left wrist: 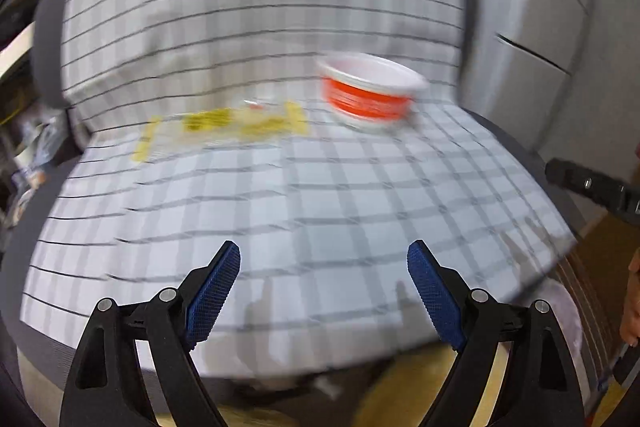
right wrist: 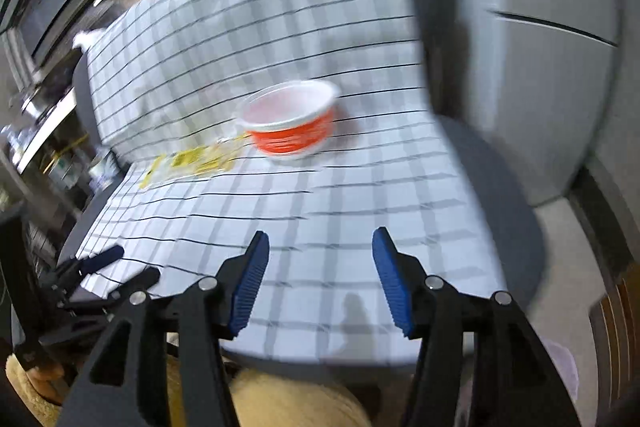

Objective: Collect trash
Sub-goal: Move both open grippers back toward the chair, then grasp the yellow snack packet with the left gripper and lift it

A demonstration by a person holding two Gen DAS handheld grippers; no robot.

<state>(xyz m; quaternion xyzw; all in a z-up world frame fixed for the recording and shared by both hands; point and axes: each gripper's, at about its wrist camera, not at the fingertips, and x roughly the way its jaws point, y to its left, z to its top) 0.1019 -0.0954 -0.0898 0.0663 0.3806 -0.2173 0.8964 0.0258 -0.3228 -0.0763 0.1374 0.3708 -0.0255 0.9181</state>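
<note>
Right wrist: bowl (right wrist: 290,125) well beyond empty claw (right wrist: 320,247).

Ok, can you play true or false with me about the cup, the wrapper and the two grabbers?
1. The orange and white cup stands upright on the checked cloth. True.
2. The yellow wrapper is inside the cup. False: it lies flat on the cloth beside the cup.
3. The left gripper holds nothing. True: its blue pads are wide apart with only cloth showing between them.
4. The right gripper is squeezing the cup. False: its jaws are apart and empty, and the cup sits farther away.
5. The cup is full of noodles. False: as far as the blurry right view shows, it looks empty inside.
</note>
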